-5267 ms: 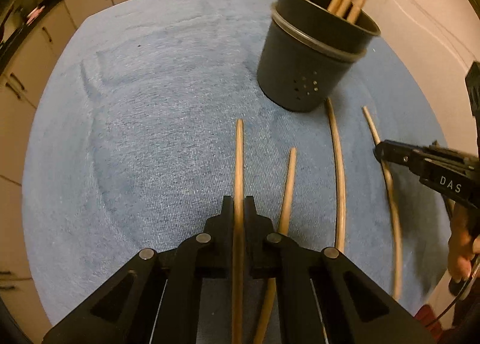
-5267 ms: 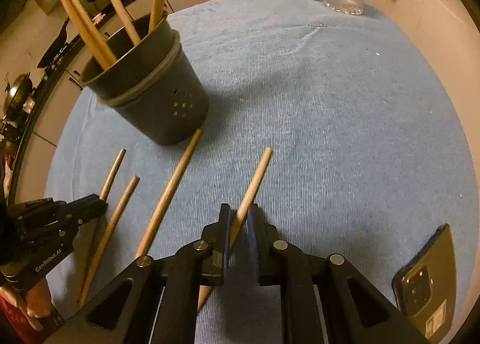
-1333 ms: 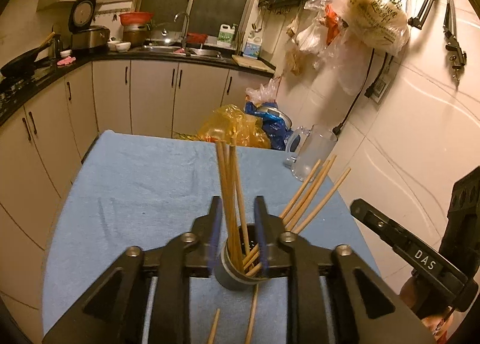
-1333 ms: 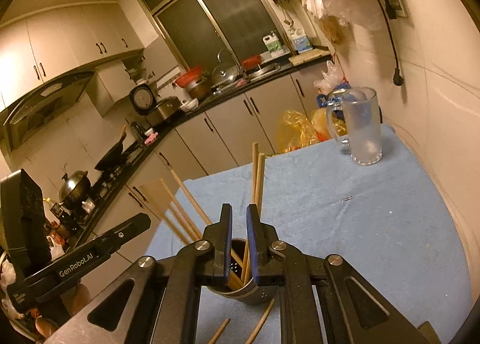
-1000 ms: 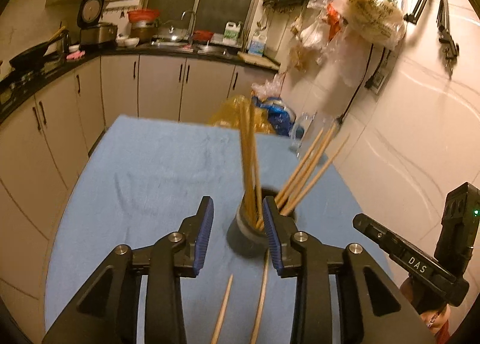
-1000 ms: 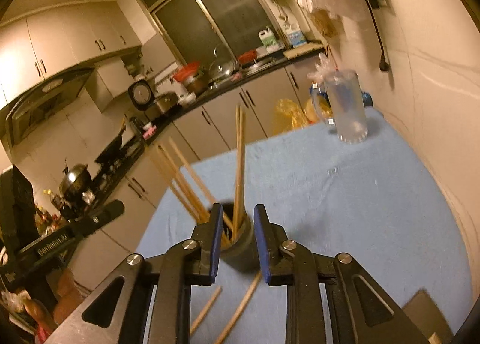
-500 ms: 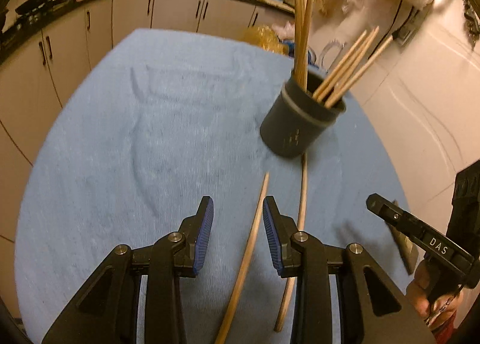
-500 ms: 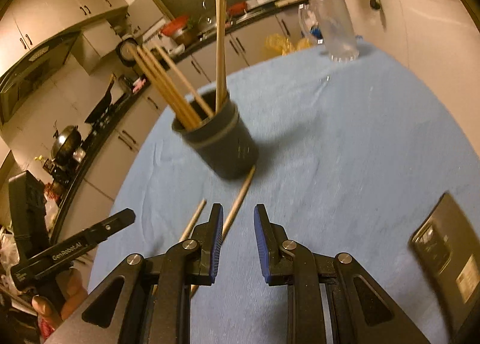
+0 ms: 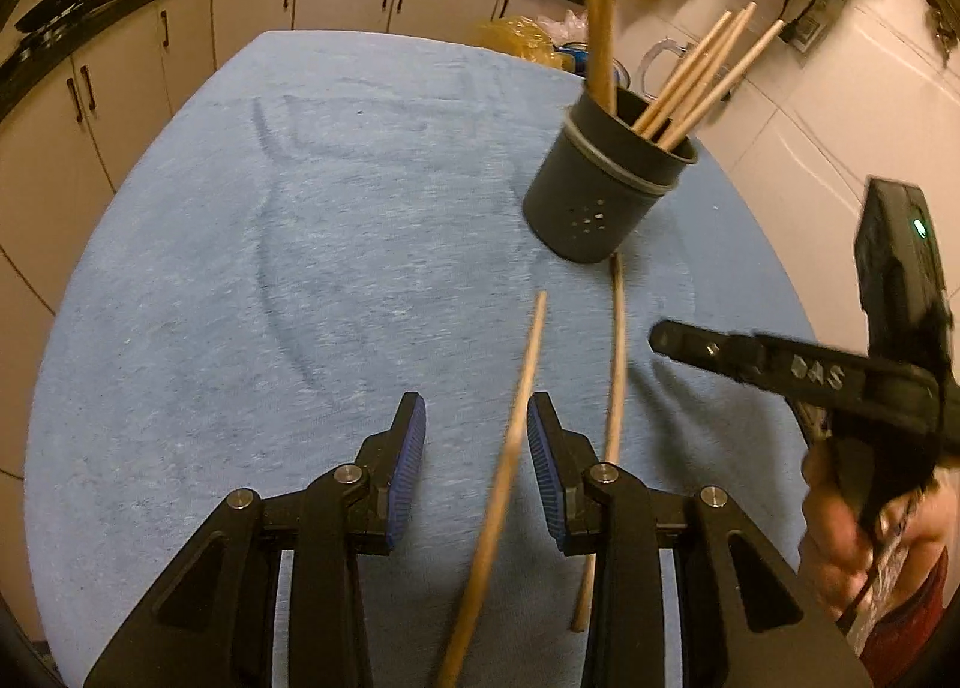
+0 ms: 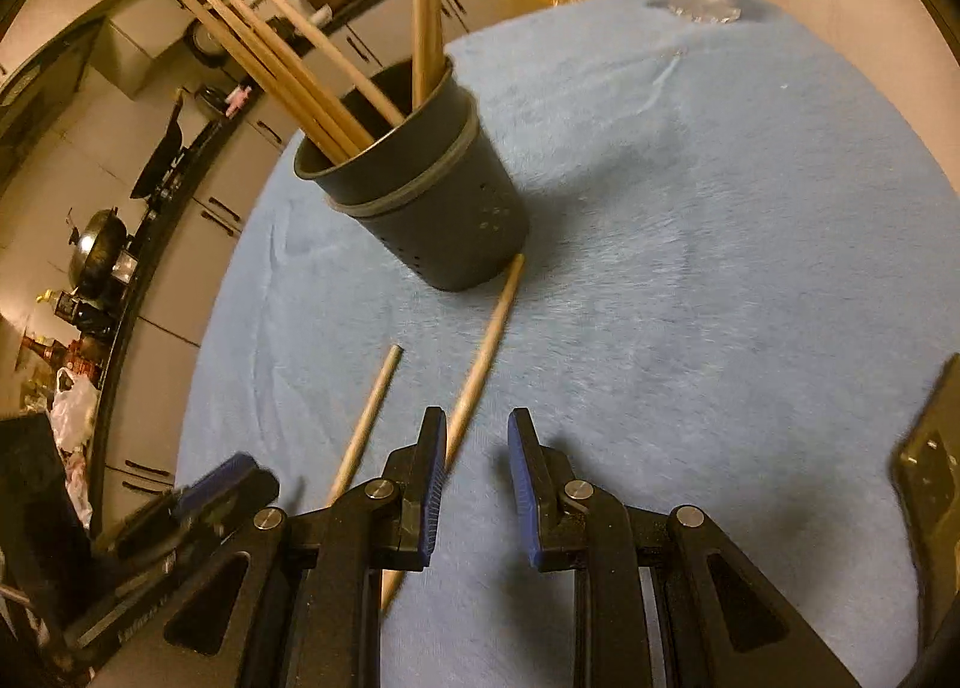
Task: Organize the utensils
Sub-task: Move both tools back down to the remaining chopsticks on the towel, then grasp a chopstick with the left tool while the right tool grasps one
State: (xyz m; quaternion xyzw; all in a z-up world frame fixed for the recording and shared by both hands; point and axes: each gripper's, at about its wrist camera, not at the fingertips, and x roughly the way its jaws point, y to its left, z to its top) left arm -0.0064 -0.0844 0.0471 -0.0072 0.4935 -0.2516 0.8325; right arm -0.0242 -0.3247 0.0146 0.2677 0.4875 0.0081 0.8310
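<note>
Both tongs have dropped from above the holder toward the blue-covered surface [image 9: 252,280] since a second ago; views now tilt down at the cloth rather than across the kitchen.

Left tongs [image 9: 475,451]: released, nothing between the pads. One loose chopstick [image 9: 510,448] lies on the cloth between the two fingers, long axis running away from the tongs toward the dark holder [image 9: 600,196], slightly tilted right. It sits nearer the right finger.

Right tongs [image 10: 477,484]: released, empty. The second chopstick [image 10: 480,364] lies just left of the gap, passing by the left finger; far tip touches the holder's base. Not yet straddled.

Holder stands upright beyond both sticks, with several chopsticks leaning inside it.

Judgement: left hand is better lined up for its pick; right needs a small shift leftward.

Five seconds ago four sticks lay loose; now two.
</note>
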